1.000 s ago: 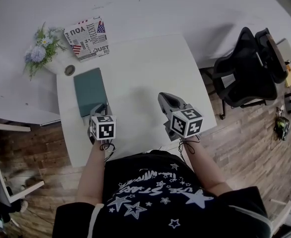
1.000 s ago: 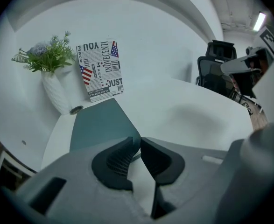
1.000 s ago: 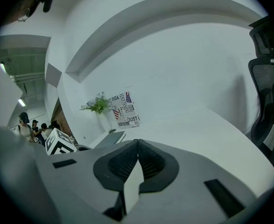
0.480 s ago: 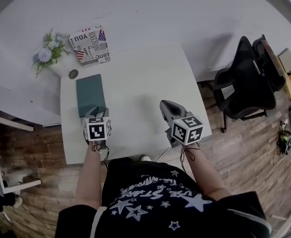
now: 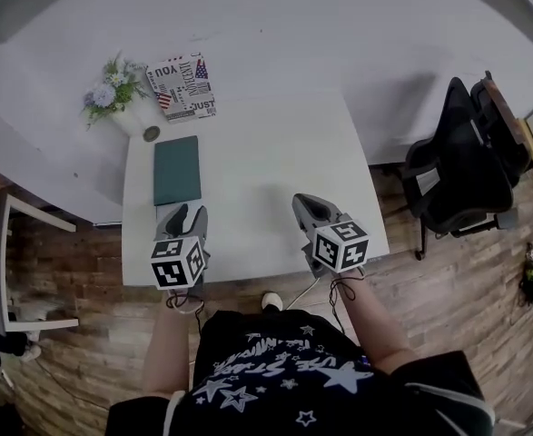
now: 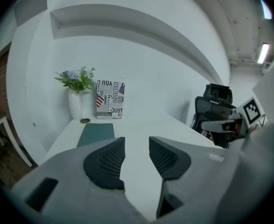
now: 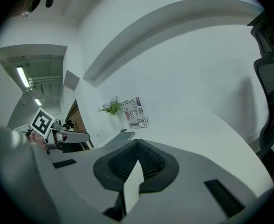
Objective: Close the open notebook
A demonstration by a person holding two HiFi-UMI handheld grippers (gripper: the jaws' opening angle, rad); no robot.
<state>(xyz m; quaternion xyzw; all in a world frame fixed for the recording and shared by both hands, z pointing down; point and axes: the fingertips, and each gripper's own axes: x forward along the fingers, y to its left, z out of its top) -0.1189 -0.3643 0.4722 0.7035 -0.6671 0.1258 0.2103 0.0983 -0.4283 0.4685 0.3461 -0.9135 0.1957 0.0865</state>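
The dark green notebook [image 5: 176, 169] lies closed and flat on the left side of the white table [image 5: 266, 143]; it also shows in the left gripper view [image 6: 96, 132]. My left gripper [image 5: 186, 214] hangs above the table's near edge, just short of the notebook. Its jaws are opening, with a clear gap and nothing between them [image 6: 137, 146]. My right gripper [image 5: 304, 203] hovers over the near right part of the table with its jaws shut and empty [image 7: 137, 146].
A white vase of flowers [image 5: 121, 94], a printed card [image 5: 186, 86] and a small round object [image 5: 151, 133] stand at the table's far left corner. A black office chair [image 5: 457, 171] is to the right of the table. A wall runs behind it.
My left gripper has lifted off the notebook's near edge, drawn back toward the person and opened its jaws. The right gripper has shifted slightly.
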